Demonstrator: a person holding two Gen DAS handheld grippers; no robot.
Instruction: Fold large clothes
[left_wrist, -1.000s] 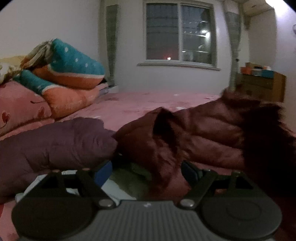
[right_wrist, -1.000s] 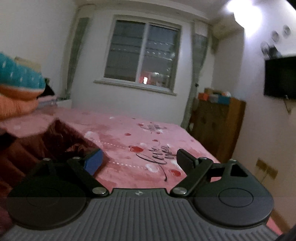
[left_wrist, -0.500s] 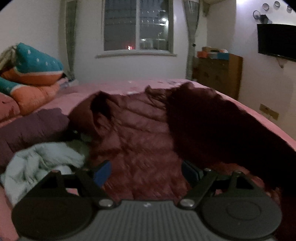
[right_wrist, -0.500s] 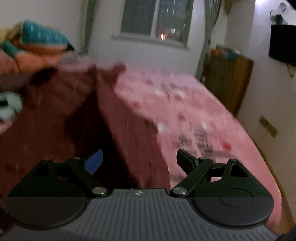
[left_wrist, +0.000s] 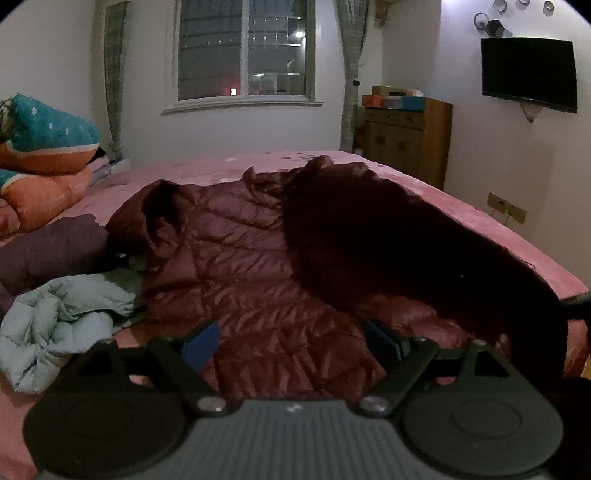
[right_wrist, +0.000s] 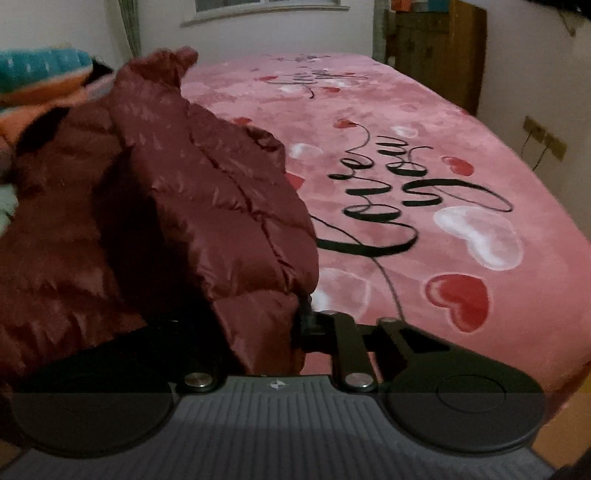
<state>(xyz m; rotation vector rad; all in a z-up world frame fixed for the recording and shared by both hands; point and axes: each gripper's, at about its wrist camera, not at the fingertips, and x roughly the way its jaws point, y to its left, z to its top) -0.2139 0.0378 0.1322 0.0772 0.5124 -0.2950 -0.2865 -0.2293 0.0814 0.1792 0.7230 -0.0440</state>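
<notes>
A large dark red quilted down jacket (left_wrist: 240, 266) lies spread on the pink bed (left_wrist: 480, 218). Its right side is lifted into a dark fold. My left gripper (left_wrist: 291, 341) is open and empty, hovering just above the jacket's near hem. In the right wrist view the jacket (right_wrist: 192, 206) rises as a raised flap. My right gripper (right_wrist: 258, 328) is shut on the jacket's edge near the hem, holding it up above the bed (right_wrist: 424, 177). Its left finger is hidden under the fabric.
A crumpled pale blue garment (left_wrist: 62, 325) and a purple jacket (left_wrist: 48, 251) lie left of the red jacket. Folded quilts (left_wrist: 40, 155) are stacked at the far left. A wooden cabinet (left_wrist: 406, 140) stands by the right wall. The bed's right edge (right_wrist: 554, 295) drops off.
Both grippers swung toward the jacket's near hem. My right gripper, open before, has closed on the jacket's edge and lifted it. The left gripper stayed open.
</notes>
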